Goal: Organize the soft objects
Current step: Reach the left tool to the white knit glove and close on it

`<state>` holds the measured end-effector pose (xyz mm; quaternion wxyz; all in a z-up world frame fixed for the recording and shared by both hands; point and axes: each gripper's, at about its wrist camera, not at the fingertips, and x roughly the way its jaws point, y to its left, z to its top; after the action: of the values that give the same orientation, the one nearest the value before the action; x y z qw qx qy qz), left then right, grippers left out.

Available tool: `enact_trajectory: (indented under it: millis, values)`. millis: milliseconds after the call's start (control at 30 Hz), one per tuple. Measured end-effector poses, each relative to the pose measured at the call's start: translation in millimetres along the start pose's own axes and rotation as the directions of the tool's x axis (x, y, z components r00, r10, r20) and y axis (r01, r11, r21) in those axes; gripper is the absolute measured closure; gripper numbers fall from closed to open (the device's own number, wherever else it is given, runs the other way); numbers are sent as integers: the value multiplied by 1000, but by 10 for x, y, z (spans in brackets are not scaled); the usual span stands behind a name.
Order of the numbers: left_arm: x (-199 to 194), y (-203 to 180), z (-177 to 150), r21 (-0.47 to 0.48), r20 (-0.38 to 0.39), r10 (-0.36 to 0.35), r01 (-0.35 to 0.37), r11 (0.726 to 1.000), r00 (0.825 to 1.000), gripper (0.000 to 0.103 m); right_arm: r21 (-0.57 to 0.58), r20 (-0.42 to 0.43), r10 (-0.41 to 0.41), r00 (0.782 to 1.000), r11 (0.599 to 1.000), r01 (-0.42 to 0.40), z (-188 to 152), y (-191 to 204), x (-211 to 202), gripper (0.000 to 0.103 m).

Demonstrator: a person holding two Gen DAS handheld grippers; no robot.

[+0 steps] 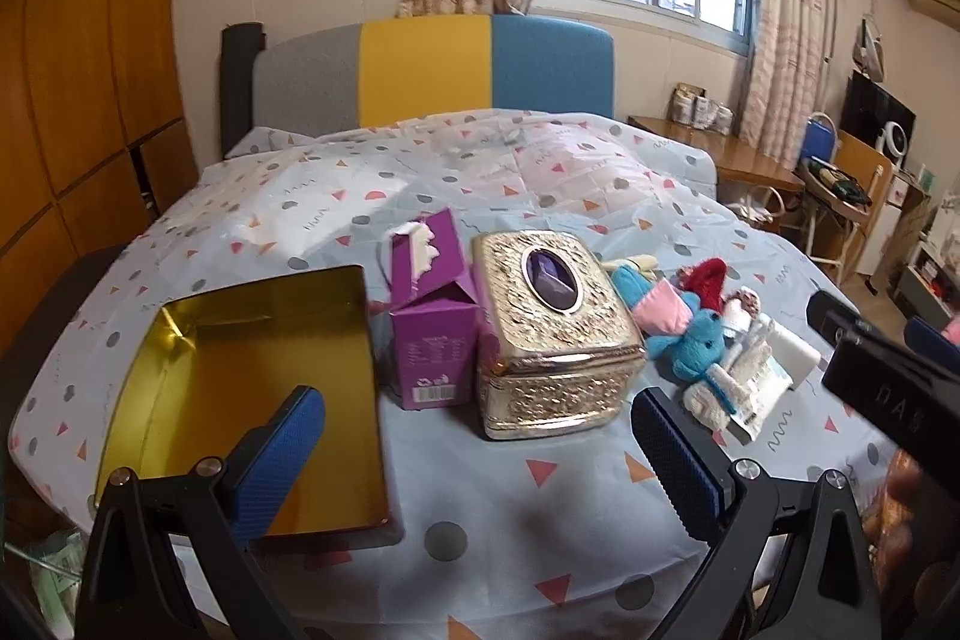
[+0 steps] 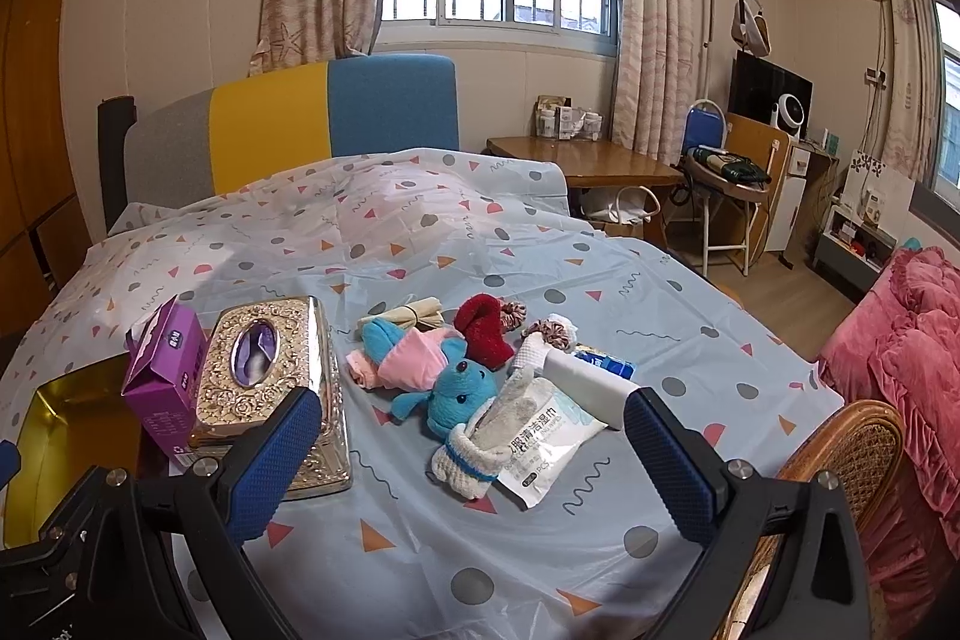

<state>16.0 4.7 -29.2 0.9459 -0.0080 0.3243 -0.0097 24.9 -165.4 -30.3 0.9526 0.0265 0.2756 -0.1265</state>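
Observation:
A pile of soft things lies on the patterned table cover: a blue plush toy [image 2: 459,391] [image 1: 690,340], a pink cloth [image 2: 414,361], a red knit piece [image 2: 483,331], a white knit sock [image 2: 474,454] and a wet-wipes pack [image 2: 543,436]. Left of the pile stand an ornate gold tissue box [image 1: 552,334] [image 2: 273,376], a purple carton [image 1: 429,316] [image 2: 165,376] and an open gold tin [image 1: 258,400]. My left gripper [image 1: 480,451] is open, low in front of the gold box. Nearer the pile, my right gripper [image 2: 471,454] is open too, holding nothing.
The table cover [image 2: 420,538] reaches the near edge. A wicker chair [image 2: 852,454] and a pink quilt [image 2: 912,340] stand to the right. A tri-colour headboard [image 1: 432,70] and a wooden desk [image 2: 588,160] lie behind. The right gripper's black body [image 1: 888,388] shows in the left view.

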Motion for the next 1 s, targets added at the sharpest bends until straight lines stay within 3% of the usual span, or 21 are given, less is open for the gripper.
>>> enact_trajectory:
  millis: [67, 167, 267, 400, 500, 567, 633, 733, 800, 933, 1000]
  values:
    - [40, -26, 0, 15, -9, -32, 32, 999, 999, 0, 9, -4, 2, 1000, 1000, -2, 7, -76, 28, 0]
    - [165, -105, -8, 50, -65, -139, 142, 989, 988, 0, 39, -19, 12, 1000, 999, -11, 60, -233, 82, 0]
    - [358, -258, -38, 80, -158, -208, 222, 972, 965, 0, 111, -56, 35, 998, 993, -29, 90, -517, 188, 0]
    - [586, -542, -56, 133, -227, -265, 299, 945, 937, 0, 176, -90, 7, 996, 984, 9, 130, -906, 285, 0]
    - [752, -793, -56, 172, -267, -293, 345, 923, 918, 3, 207, -107, -32, 994, 977, 54, 126, -1163, 293, 0]
    - [879, -989, -52, 205, -304, -301, 370, 906, 904, 15, 226, -120, -57, 991, 970, 83, 118, -1323, 302, 0]
    - [968, -1154, -35, 238, -317, -313, 394, 888, 895, 16, 243, -128, -75, 989, 964, 105, 102, -1442, 309, 0]
    - [1150, -1412, -24, 283, -347, -332, 435, 855, 877, 32, 269, -149, -78, 986, 956, 116, 64, -1563, 361, 0]
    - [1268, -1529, -43, 303, -370, -330, 448, 841, 869, 35, 274, -159, -69, 985, 955, 111, 35, -1593, 397, 0]
    - [1542, -1742, -84, 327, -402, -299, 441, 836, 865, 37, 262, -172, -44, 984, 961, 89, 0, -1588, 458, 0]
    - [1613, -1798, -92, 338, -395, -285, 426, 839, 873, 37, 253, -177, -38, 983, 964, 83, -2, -1580, 481, 0]
